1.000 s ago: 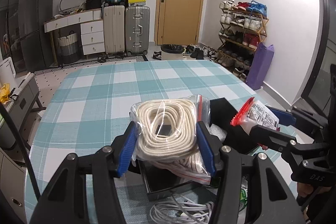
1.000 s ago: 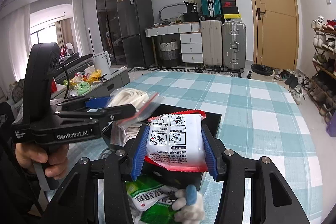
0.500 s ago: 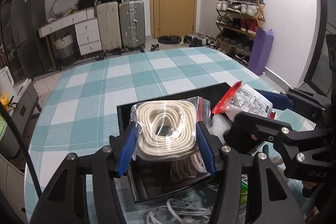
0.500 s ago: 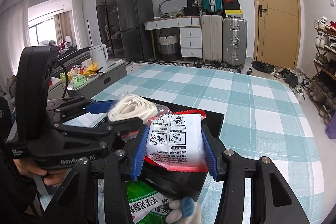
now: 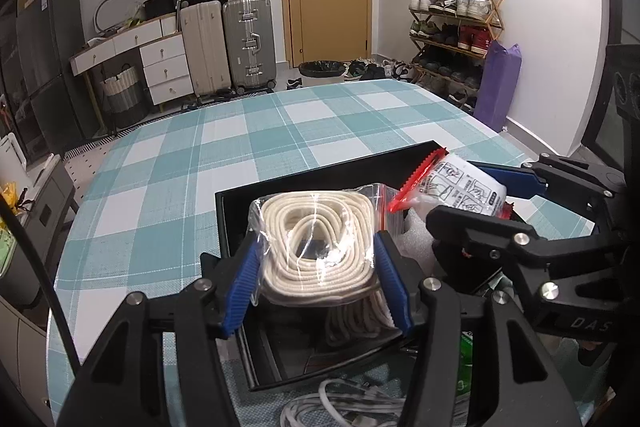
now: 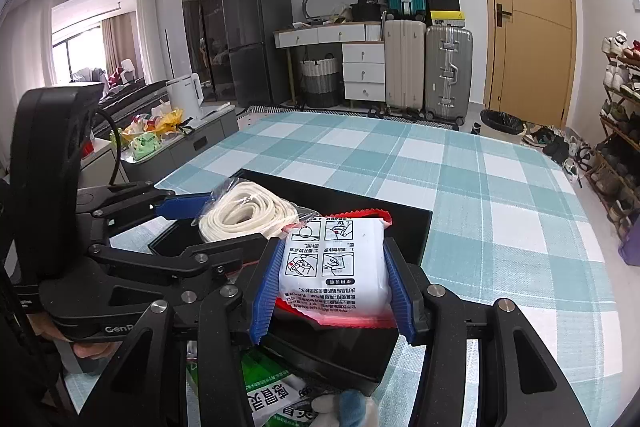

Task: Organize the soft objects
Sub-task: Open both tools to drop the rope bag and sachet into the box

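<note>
My left gripper is shut on a clear zip bag of coiled cream rope and holds it over the open black box on the checked tablecloth. The rope bag also shows in the right wrist view. My right gripper is shut on a white packet with red edges and holds it over the right side of the same box. In the left wrist view that packet sits beside the rope bag, to its right.
A white cable lies on the cloth in front of the box. A green packet and a white and blue soft toy lie below my right gripper. The checked table stretches away behind the box.
Both grippers have tilted down and moved forward over the box with their loads. More of the box's inside shows now. Both grips are unchanged.
</note>
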A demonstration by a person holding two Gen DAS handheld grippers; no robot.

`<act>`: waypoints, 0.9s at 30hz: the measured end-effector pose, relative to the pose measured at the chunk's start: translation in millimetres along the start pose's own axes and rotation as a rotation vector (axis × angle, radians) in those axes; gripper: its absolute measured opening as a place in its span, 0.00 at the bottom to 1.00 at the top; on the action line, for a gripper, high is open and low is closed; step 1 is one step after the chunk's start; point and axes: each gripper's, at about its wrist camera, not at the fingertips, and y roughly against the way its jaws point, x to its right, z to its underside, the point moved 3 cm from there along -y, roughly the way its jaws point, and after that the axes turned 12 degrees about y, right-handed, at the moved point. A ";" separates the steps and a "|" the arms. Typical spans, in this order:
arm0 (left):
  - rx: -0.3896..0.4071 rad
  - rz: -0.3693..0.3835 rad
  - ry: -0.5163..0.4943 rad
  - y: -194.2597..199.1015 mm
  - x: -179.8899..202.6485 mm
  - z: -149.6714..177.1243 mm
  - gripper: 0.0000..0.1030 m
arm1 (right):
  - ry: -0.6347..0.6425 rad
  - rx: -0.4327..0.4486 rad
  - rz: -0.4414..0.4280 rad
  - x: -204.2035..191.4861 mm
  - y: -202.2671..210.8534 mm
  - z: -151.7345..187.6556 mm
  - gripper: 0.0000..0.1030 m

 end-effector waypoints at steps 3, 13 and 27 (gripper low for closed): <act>0.003 -0.004 -0.009 -0.9 -0.1 0.1 0.56 | 0.008 -0.006 0.007 -0.1 -2.5 1.2 0.48; -0.019 0.027 0.012 1.9 -2.6 -2.4 0.65 | 0.027 -0.001 0.020 0.1 2.7 1.3 0.63; 0.055 0.055 0.064 57.9 -9.7 11.3 1.00 | 0.017 -0.007 0.102 3.9 63.3 25.4 0.99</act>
